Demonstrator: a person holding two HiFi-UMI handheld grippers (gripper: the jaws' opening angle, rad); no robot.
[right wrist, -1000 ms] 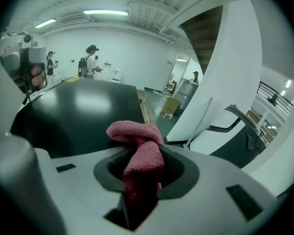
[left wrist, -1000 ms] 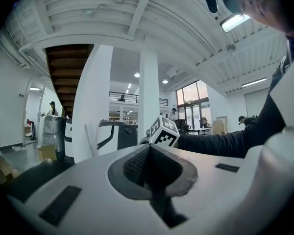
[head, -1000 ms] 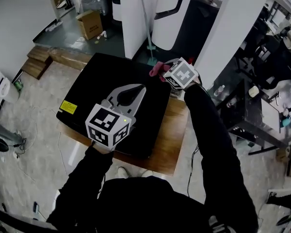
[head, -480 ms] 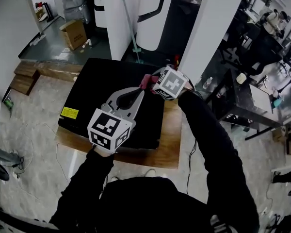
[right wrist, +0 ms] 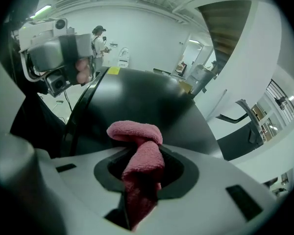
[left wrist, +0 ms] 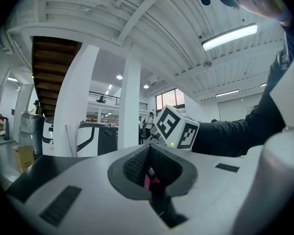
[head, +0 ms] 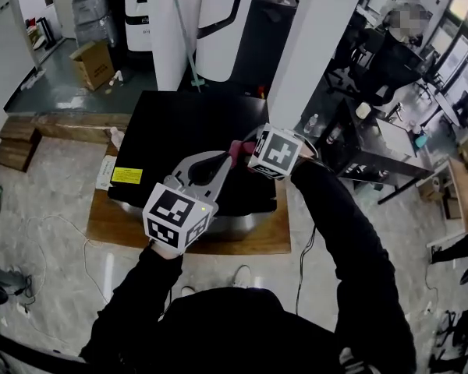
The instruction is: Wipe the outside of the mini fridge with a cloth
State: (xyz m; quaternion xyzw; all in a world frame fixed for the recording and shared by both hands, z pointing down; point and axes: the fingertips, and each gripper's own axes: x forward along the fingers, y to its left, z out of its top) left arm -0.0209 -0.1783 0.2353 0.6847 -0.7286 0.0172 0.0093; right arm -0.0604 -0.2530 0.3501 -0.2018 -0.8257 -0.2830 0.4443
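Note:
The mini fridge (head: 179,123) is a black box on a low wooden platform, seen from above. My right gripper (head: 243,154) is shut on a pink cloth (head: 237,151) over the fridge top's front right part. In the right gripper view the cloth (right wrist: 137,136) bunches out of the right gripper (right wrist: 142,153) above the glossy black top (right wrist: 132,102). My left gripper (head: 225,159) is shut with nothing in it, its tips close beside the cloth. In the left gripper view the left gripper (left wrist: 148,148) points at the right gripper's marker cube (left wrist: 176,129).
The wooden platform (head: 265,236) juts out under the fridge. A yellow label (head: 127,175) is on the top's front left. A white pillar (head: 308,45), a mop handle (head: 183,45) and a cardboard box (head: 93,62) stand behind. Desks (head: 390,146) are to the right.
My right gripper has drawn the pink cloth from the far right edge of the fridge top toward the front, ending next to the left gripper's tips. The left gripper has stayed put.

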